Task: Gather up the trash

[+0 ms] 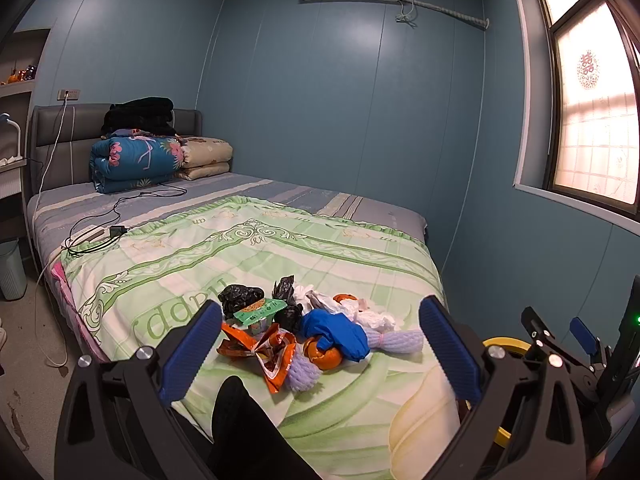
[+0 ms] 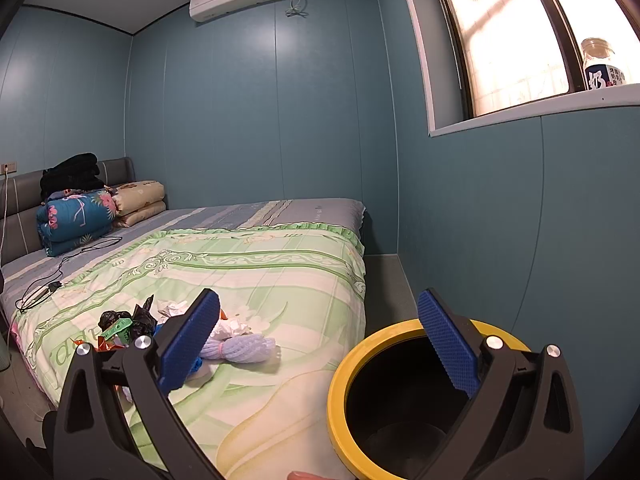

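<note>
So there's one bed with a green floral quilt spread over the near half, and all the trash sits in a single heap on that quilt near the foot end. One bin, black inside with a yellow rim, stands just beside the bed's corner on the window side, and nothing is in it as far as I can see. At the headboard end I count two folded blankets, a blue flowery one and a beige one next to it, with one dark pile of clothes on top. In the heap itself: two white foam fruit nets, one blue plastic bag, one torn orange snack wrapper, roughly two or three black bags (they clump together, hard to split), one green packet, one orange peel bit, plus some crumpled white tissue. Left gripper is spread wide with nothing in it, hovering over the near side of the heap. Right gripper is also spread wide and empty, one finger above the bin, the other above the heap's edge.
</note>
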Demonstrator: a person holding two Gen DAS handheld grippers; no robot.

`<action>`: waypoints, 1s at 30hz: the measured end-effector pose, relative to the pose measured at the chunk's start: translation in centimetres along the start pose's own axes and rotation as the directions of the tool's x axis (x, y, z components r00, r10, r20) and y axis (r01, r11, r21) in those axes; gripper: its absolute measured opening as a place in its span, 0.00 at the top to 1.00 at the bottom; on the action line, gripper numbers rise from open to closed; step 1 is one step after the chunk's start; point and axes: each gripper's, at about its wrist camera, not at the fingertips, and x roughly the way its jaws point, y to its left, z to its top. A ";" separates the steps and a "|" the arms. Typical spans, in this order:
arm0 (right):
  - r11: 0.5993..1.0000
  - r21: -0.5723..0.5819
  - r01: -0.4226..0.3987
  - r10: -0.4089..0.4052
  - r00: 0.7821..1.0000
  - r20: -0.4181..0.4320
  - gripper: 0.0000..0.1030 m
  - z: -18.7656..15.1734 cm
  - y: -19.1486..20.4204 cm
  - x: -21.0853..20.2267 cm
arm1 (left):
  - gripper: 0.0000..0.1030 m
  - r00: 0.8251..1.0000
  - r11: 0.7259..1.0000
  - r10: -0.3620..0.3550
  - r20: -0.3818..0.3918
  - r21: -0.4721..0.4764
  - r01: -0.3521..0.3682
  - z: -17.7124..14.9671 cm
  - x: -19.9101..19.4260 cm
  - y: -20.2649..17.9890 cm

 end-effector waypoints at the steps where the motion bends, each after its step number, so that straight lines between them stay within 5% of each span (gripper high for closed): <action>1: 1.000 0.000 0.001 -0.001 1.000 0.000 0.08 0.0 0.0 0.0 | 0.08 1.000 1.000 0.001 0.000 0.000 -0.001 0.0 0.0 0.0; 30: 1.000 0.008 -0.001 0.001 1.000 0.007 0.08 -0.2 0.2 -0.1 | 0.08 1.000 1.000 0.004 0.000 0.002 -0.004 0.1 0.0 0.0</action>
